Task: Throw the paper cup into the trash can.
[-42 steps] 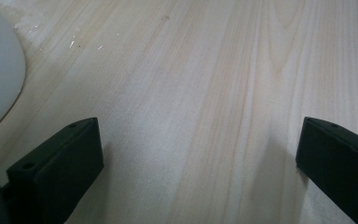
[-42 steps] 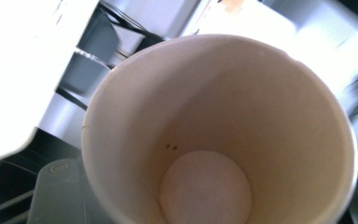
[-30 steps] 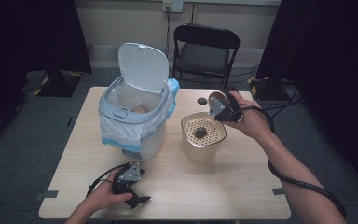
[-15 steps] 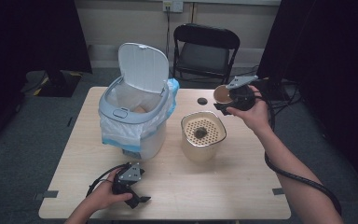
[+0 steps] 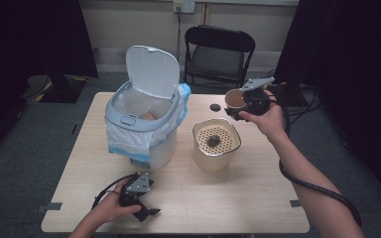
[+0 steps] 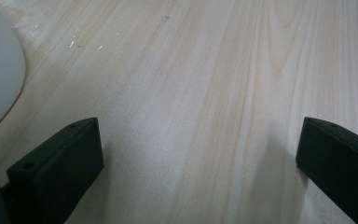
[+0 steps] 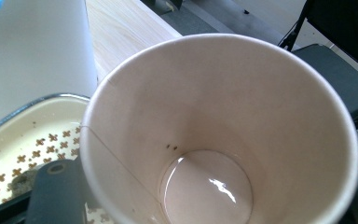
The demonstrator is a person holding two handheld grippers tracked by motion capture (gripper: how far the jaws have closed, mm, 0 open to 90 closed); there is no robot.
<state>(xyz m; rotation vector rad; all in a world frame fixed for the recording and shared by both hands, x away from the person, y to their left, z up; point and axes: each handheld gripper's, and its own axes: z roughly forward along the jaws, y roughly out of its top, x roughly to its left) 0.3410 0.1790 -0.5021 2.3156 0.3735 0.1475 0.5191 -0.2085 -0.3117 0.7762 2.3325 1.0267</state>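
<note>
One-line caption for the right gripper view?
Right hand-held gripper grips an emptied paper cup beside the perforated strainer bin.

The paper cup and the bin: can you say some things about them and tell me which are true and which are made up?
1. The right gripper holds the paper cup. True.
2. The cup is full to the brim. False: just a little liquid sits at its bottom.
3. The bin has its lid open. True.
4. The left gripper grips a spoon. False: its jaws are open over bare table.
5. The strainer tub stands on the chair. False: it stands on the table.
</note>
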